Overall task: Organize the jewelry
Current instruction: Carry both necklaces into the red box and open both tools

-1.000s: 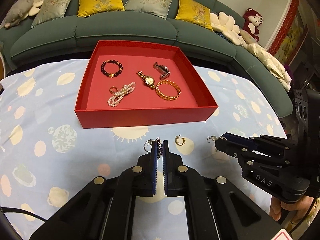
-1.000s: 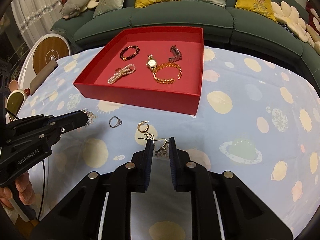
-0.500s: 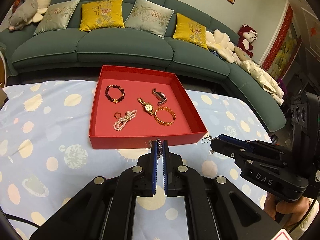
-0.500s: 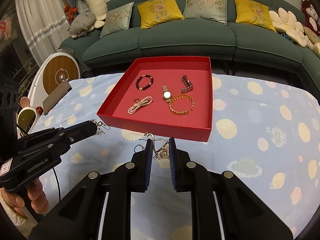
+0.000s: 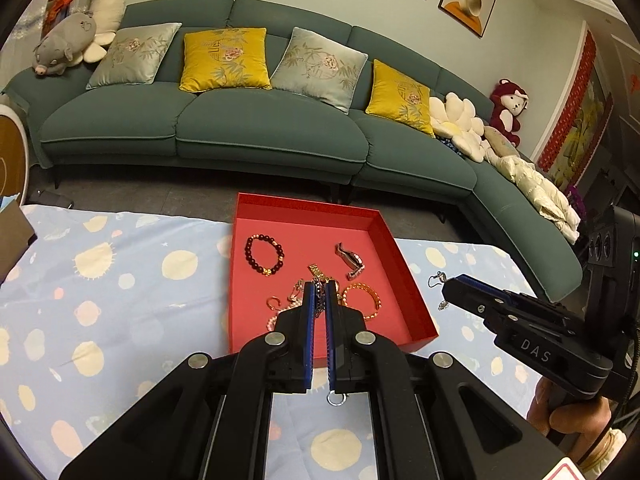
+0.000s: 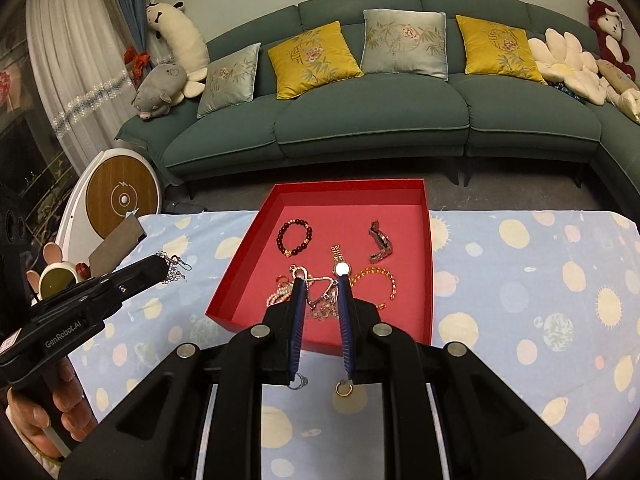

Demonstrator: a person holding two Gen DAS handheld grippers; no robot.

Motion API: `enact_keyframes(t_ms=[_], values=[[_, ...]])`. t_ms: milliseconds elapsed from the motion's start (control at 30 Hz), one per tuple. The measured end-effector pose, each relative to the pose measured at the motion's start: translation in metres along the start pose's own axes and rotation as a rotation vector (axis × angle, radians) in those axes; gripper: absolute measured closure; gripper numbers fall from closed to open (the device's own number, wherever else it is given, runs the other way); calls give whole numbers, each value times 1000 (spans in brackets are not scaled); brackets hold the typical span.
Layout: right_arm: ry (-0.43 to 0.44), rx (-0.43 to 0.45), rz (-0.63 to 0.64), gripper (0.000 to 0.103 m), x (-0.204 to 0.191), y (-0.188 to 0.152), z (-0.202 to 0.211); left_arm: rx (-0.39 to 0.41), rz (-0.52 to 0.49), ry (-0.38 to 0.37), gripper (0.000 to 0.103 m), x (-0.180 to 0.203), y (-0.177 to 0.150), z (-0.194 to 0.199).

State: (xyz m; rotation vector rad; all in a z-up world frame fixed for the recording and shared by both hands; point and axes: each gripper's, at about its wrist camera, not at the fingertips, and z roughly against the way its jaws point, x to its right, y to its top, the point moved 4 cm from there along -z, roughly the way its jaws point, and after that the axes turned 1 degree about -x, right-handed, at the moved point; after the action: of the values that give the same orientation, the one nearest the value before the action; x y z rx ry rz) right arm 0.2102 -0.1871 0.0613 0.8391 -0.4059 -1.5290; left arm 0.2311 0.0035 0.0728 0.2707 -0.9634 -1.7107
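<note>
A red tray (image 5: 416,304) (image 6: 236,276) on the spotted cloth holds a dark bead bracelet (image 5: 264,254) (image 6: 295,237), a gold bangle (image 5: 362,306) (image 6: 376,282), a watch (image 6: 340,264), a dark clasp piece (image 5: 350,258) (image 6: 380,242) and a pearl strand (image 6: 278,294). My left gripper (image 5: 319,292) is shut on a dangling silver earring (image 6: 173,269), held above the tray's near part. My right gripper (image 6: 320,286) is shut on another dangling earring (image 6: 322,300) (image 5: 440,280). A silver ring (image 5: 335,399) (image 6: 301,381) and a gold hoop (image 6: 343,389) lie on the cloth below.
A green sofa (image 5: 256,128) with cushions stands behind the table. A round wooden-faced device (image 6: 122,196) and small items (image 6: 58,280) sit at the table's left end. The blue spotted cloth (image 6: 540,280) spreads to both sides of the tray.
Both grippers have risen and moved forward, each carrying its earring, from over the cloth to above the tray's near part. The ring and hoop stay on the cloth.
</note>
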Motion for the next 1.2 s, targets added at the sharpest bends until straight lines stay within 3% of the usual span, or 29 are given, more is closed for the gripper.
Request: enact_keyframes(t_ms=[233,633,933,1200], values=[[-28,4,2,87,5,21,-27,-4,-2,34,100,-16,22,-28],[-37,-38,-22,87,12,41,-99,-83,-2,65,100,-34,20,-82],[-58,-69,-37,87,15,39,-138,-116,27,71,100,-47,12,-92],[-90,-60,-58,85,22,37,-144,-142,29,93,98,-48,6,-103]])
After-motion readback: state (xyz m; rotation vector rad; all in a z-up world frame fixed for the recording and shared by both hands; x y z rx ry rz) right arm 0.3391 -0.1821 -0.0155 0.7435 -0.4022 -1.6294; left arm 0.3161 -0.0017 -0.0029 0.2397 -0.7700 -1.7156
